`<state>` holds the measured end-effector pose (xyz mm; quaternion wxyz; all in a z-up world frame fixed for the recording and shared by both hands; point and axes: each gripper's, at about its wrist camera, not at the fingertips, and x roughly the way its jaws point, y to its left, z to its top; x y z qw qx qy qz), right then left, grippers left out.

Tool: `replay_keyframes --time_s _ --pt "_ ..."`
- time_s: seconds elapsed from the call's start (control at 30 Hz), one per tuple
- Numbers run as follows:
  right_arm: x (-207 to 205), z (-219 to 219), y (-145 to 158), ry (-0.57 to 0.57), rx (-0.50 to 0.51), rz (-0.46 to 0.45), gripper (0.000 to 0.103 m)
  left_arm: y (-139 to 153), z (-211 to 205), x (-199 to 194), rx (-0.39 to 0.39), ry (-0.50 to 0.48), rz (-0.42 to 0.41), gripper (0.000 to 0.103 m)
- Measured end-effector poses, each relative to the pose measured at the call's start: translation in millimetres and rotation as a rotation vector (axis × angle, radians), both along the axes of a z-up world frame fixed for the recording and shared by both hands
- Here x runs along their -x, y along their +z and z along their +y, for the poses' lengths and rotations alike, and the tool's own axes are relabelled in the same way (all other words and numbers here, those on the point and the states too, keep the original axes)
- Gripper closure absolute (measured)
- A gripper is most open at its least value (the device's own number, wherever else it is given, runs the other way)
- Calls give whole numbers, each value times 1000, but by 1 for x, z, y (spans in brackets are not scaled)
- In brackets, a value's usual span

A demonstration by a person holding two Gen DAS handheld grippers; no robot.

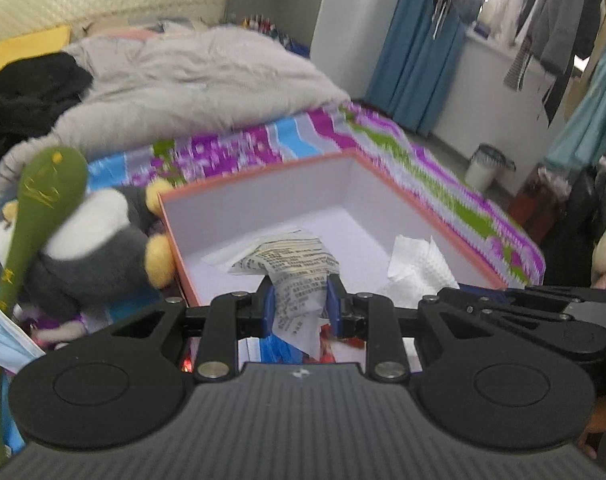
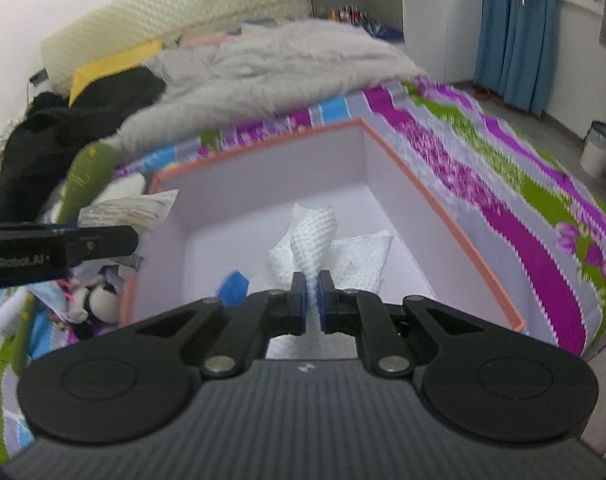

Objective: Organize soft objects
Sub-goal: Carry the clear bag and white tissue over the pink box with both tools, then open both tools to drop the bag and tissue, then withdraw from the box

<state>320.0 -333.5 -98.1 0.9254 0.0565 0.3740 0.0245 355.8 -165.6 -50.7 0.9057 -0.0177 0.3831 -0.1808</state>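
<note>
An open orange-rimmed box (image 1: pixel 263 168) with a white inside sits on the colourful bedspread; it also shows in the right wrist view (image 2: pixel 443 204). My left gripper (image 1: pixel 299 300) is shut on a crumpled printed paper (image 1: pixel 291 260) at the box's near edge. My right gripper (image 2: pixel 311 296) is shut on a white embossed tissue (image 2: pixel 315 228) held over the box. The tissue also shows in the left wrist view (image 1: pixel 419 264). The printed paper and the left gripper's finger (image 2: pixel 63 248) show at the box's left in the right wrist view.
A penguin plush (image 1: pixel 99 240) and a green padded stick (image 1: pixel 35 216) lie left of the box. A grey duvet (image 1: pixel 191 76) and black clothes (image 1: pixel 23 92) cover the far bed. A small black-and-white plush (image 2: pixel 95 300) lies left. A bin (image 1: pixel 483 168) stands on the floor.
</note>
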Motion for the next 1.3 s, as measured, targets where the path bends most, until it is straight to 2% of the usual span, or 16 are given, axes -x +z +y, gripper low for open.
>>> replay_keyframes --time_s 0.17,0.43,0.7,0.77,0.83,0.87,0.93,1.1,1.3 --pt "-8 -18 -17 9 -19 26 93 -20 -12 -3 -18 3 22 73" --pt "-9 -30 -23 -4 32 47 92 -39 -27 -3 33 -10 57 73" --pt "-12 -43 -49 -38 25 135 91 -64 -46 -1 37 -48 126 72" --pt "-10 -43 -52 -33 28 131 89 -71 -47 -1 39 -41 154 65" --pt "-9 -41 -52 -14 27 132 78 -76 -47 -2 40 -47 169 44" --pt "-9 -38 -51 -8 28 132 74 -77 -47 -1 41 -50 165 44" --pt "-8 -34 -47 -9 36 125 56 -75 -44 3 42 -49 143 44" --pt "-1 -28 -27 1 1 67 54 -52 -29 13 53 -24 87 44" --pt "21 -8 17 52 -20 -65 54 -7 1 42 57 13 -26 44"
